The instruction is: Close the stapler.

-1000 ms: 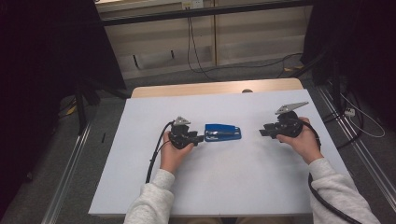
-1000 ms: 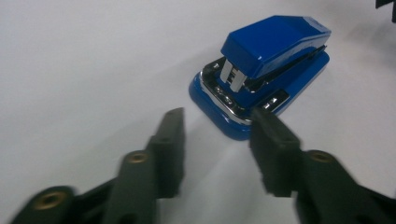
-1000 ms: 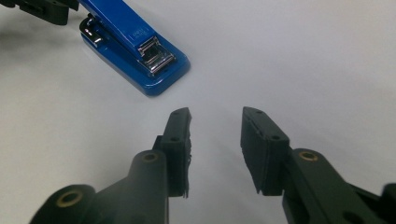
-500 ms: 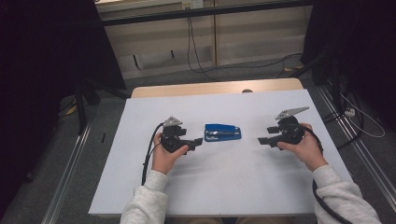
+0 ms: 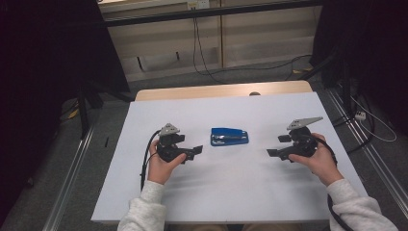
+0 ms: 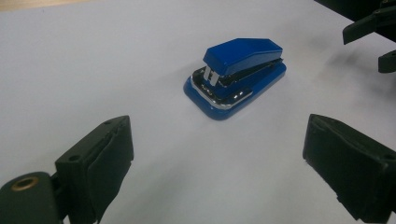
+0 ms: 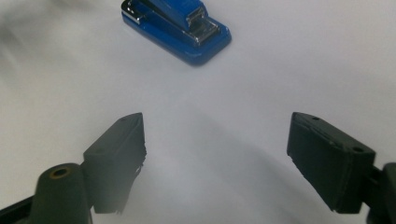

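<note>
Stapler [image 5: 229,136] sat flat on the white table [image 5: 231,192], untouched. Left gripper [image 5: 195,150] just beside it, right gripper [image 5: 275,148] farther off; both jaws had just been opening, spread wide, nothing between.

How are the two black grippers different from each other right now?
The left gripper sits close to the blue stapler, while the right gripper is held farther from it. The left gripper's grey plate lies above its body, near the stapler's level; the right gripper's plate tilts up and sticks out to the side. The left gripper's cable loops across the white table; the right gripper's cable runs by the sleeve. Both are open, empty, and point toward the stapler.
</note>
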`<state>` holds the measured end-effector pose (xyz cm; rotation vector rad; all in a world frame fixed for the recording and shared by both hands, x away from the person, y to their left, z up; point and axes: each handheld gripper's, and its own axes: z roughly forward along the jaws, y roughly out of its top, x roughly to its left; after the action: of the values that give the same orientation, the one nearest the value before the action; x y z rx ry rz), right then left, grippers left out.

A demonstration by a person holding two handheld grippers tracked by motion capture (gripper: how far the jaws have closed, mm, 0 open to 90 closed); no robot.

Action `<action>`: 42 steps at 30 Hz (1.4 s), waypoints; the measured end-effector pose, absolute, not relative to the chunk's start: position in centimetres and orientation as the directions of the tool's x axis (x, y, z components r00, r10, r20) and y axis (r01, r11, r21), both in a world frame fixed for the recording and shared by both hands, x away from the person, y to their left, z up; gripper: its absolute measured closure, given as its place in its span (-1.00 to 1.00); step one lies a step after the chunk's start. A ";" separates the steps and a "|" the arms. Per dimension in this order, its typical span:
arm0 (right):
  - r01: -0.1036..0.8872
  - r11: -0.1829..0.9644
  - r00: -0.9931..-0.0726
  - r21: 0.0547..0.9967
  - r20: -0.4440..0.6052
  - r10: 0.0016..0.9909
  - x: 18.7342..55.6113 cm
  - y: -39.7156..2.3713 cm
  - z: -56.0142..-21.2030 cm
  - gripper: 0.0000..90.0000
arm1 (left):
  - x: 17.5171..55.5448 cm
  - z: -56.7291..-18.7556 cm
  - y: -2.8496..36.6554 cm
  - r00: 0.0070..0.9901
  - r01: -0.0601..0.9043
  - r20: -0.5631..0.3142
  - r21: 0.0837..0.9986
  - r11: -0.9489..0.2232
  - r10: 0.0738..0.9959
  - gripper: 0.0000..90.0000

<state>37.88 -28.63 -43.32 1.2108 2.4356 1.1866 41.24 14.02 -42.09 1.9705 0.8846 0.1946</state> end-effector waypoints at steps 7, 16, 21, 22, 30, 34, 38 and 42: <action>0.598 0.337 -0.655 0.727 0.202 0.728 37.0 -28.9 -43.4 -0.63 | 40.8 -41.6 14.5 0.731 0.491 -0.204 0.820 -0.295 0.651 -0.81; 0.591 0.352 -0.662 0.726 0.188 0.725 36.0 -29.0 -43.3 -0.63 | 40.5 -41.4 15.2 0.725 0.485 -0.199 0.827 -0.284 0.660 -0.83; 0.587 0.360 -0.670 0.725 0.185 0.719 35.5 -29.0 -43.3 -0.63 | 40.2 -41.4 15.8 0.723 0.480 -0.195 0.832 -0.279 0.663 -0.83; 0.585 0.361 -0.672 0.726 0.184 0.717 35.5 -29.0 -43.3 -0.63 | 40.1 -41.4 15.9 0.720 0.483 -0.198 0.831 -0.275 0.666 -0.83; 0.582 0.365 -0.673 0.727 0.179 0.718 34.8 -29.0 -43.2 -0.63 | 39.6 -41.3 17.4 0.705 0.483 -0.188 0.834 -0.269 0.684 -0.83; 0.583 0.373 -0.677 0.722 0.178 0.714 34.5 -29.0 -43.2 -0.63 | 39.3 -41.4 18.0 0.694 0.486 -0.187 0.834 -0.262 0.695 -0.83; 0.582 0.374 -0.681 0.722 0.180 0.710 34.3 -29.1 -43.1 -0.63 | 39.0 -41.5 18.7 0.690 0.488 -0.184 0.832 -0.263 0.700 -0.83; 0.578 0.382 -0.683 0.721 0.171 0.710 34.0 -29.1 -43.1 -0.63 | 38.7 -41.4 19.2 0.686 0.482 -0.188 0.841 -0.245 0.703 -0.83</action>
<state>34.02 -29.12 -43.11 1.1627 2.4698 1.1836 38.68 19.22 -41.37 1.9017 0.9246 0.2794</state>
